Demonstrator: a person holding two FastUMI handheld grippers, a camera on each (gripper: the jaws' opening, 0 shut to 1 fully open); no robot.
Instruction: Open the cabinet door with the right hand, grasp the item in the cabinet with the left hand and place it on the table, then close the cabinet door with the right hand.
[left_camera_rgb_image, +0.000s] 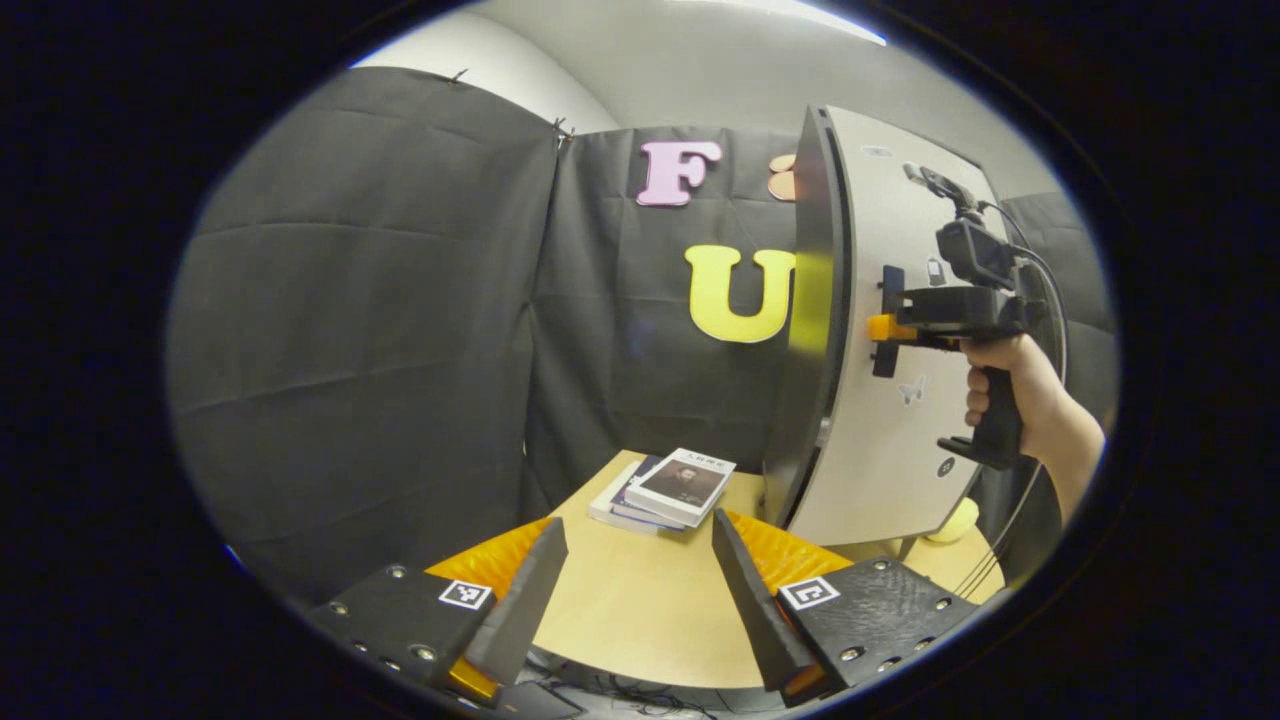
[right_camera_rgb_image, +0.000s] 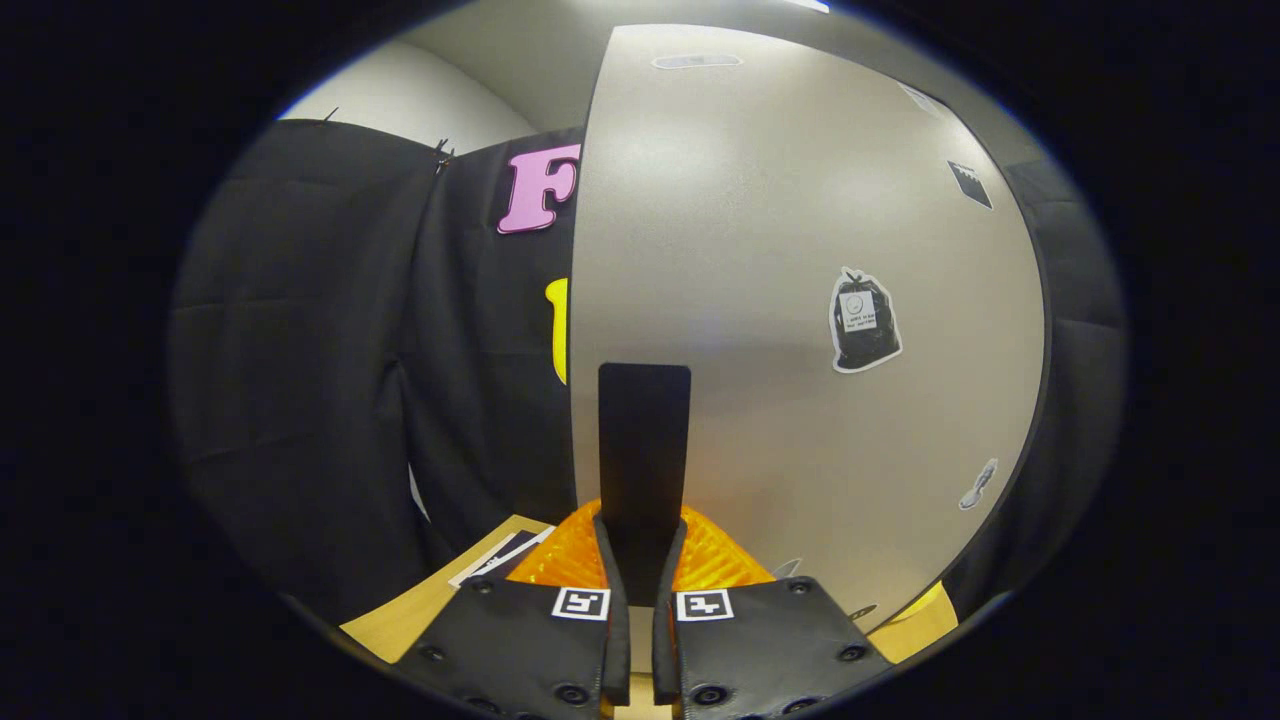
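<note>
The cabinet door (right_camera_rgb_image: 800, 300) stands at three o'clock on the table (left_camera_rgb_image: 620, 600), its black handle (right_camera_rgb_image: 644, 450) clamped between the right gripper (right_camera_rgb_image: 640, 580) fingers. At six o'clock, the left gripper (left_camera_rgb_image: 640, 590) hovers, fingers apart, books (left_camera_rgb_image: 665, 488) ahead at twelve.

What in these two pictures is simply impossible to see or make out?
- Cabinet inside: in the left gripper view the cabinet door stands edge-on and hides it; in the right gripper view the door covers it.
- Yellow object: left gripper view, mostly behind the door's lower corner.
- Books: cover too small to read.
- Door handle: its lower end sits between the right tongs.
</note>
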